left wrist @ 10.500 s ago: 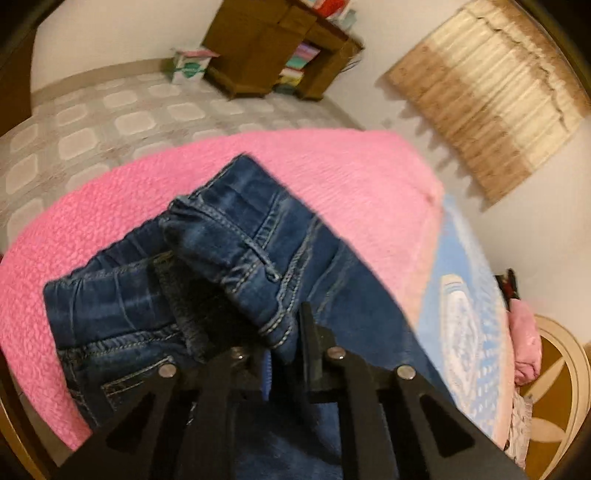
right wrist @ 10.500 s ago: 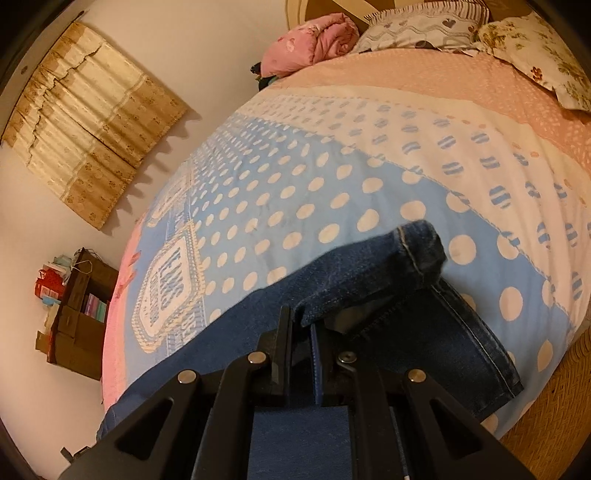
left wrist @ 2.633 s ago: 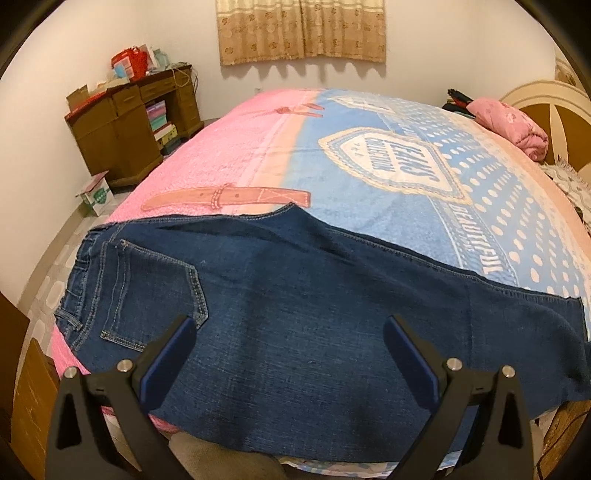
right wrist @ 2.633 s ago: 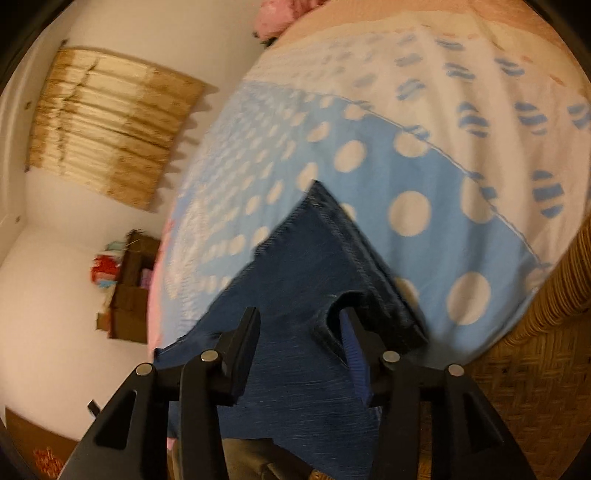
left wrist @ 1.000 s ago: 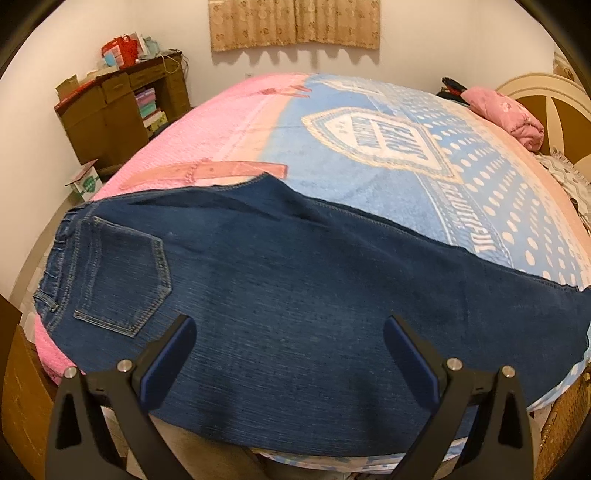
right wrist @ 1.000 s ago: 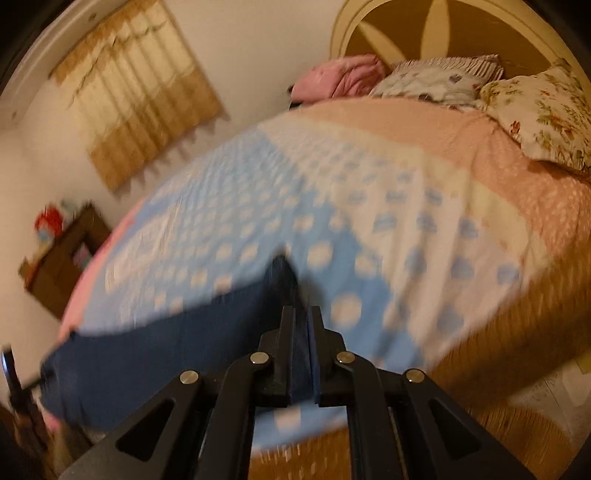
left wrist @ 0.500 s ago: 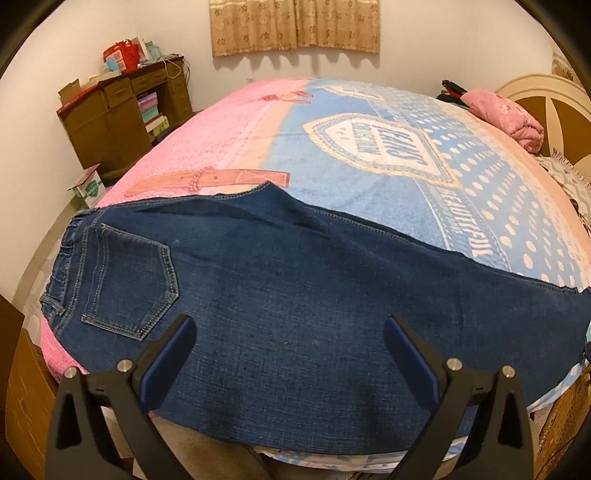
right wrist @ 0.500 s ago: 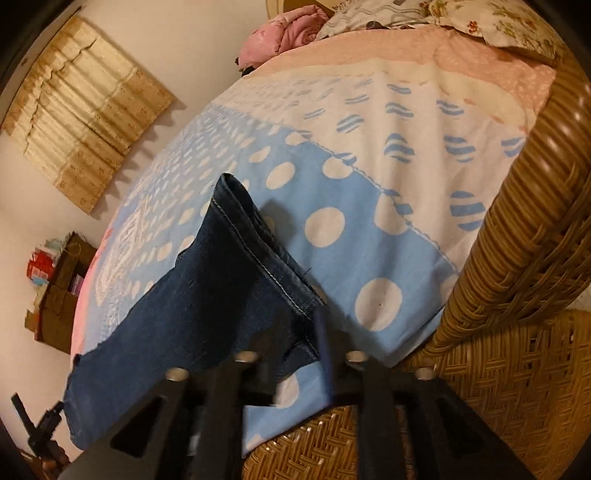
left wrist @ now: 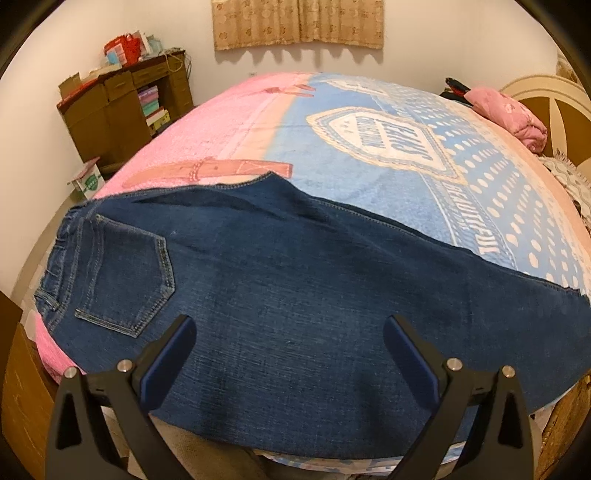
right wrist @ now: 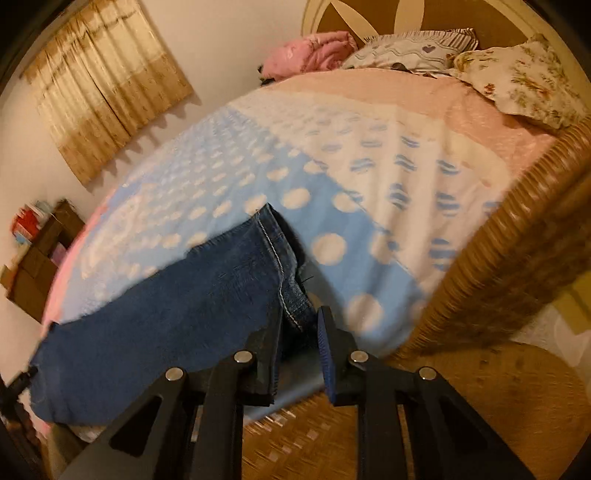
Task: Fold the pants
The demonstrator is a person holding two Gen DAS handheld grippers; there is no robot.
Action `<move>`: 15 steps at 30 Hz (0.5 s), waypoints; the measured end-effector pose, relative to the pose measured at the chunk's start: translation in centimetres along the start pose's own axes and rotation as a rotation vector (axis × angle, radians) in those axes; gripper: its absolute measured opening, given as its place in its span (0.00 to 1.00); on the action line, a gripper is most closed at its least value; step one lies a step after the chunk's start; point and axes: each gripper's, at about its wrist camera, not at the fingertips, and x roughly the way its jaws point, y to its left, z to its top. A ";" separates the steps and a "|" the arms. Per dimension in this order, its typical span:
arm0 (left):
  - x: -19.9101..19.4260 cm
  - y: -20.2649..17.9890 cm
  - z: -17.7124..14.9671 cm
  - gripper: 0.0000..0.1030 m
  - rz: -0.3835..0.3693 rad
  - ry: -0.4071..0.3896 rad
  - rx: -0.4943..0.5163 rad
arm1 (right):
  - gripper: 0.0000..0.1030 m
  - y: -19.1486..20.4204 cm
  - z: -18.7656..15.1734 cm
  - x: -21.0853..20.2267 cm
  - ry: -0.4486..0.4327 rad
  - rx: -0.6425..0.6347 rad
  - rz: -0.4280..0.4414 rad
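Now, line by line, what we see:

Pants: the jeans (left wrist: 295,295) lie flat along the near edge of the bed (left wrist: 369,140), folded lengthwise so one leg covers the other, back pocket (left wrist: 122,277) facing up.

Long axis: it runs side to side in our left wrist view, along the bed's near edge. The waistband (left wrist: 55,266) points to the left, toward the pink end of the bedspread; the legs run off to the right over the blue dotted part.

Hem end: in our right wrist view the leg hems (right wrist: 280,266) point toward the pillows (right wrist: 517,77) and the headboard (right wrist: 369,18), and the fabric there bunches a little.

Left gripper (left wrist: 288,354): we hold it above the middle of the jeans with its jaws spread wide and nothing between them.

Right gripper (right wrist: 297,354): its jaws stand partly apart at the hem corner. Denim sits in the gap and against the left finger (right wrist: 267,354), but the right finger (right wrist: 327,354) is clear of it, so we grip nothing. The view is blurred.

Surroundings: a brown cabinet (left wrist: 122,107) stands beyond the waistband end, a curtain (left wrist: 297,22) hangs on the far wall, and wicker (right wrist: 517,240) borders the bed near the hems.
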 end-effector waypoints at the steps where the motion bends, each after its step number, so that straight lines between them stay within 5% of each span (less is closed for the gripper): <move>1: 0.1 0.0 0.0 1.00 -0.004 0.005 -0.002 | 0.19 -0.4 -0.4 0.8 0.043 -0.004 -0.033; 4: 0.1 -0.1 -0.2 1.00 -0.005 0.006 0.008 | 0.19 -2.2 -0.9 1.6 0.075 0.064 -0.083; 7: -0.1 0.0 -0.2 1.00 0.002 -0.006 0.008 | 0.19 -2.9 0.0 -0.8 -0.066 0.179 -0.065; 12: 0.1 0.2 0.0 1.00 0.009 -0.007 0.001 | 0.22 3.0 3.1 0.2 -0.047 0.009 0.114; 15: 0.3 0.4 -0.1 1.00 0.019 -0.001 -0.002 | 0.44 7.8 3.6 2.0 0.009 -0.077 0.224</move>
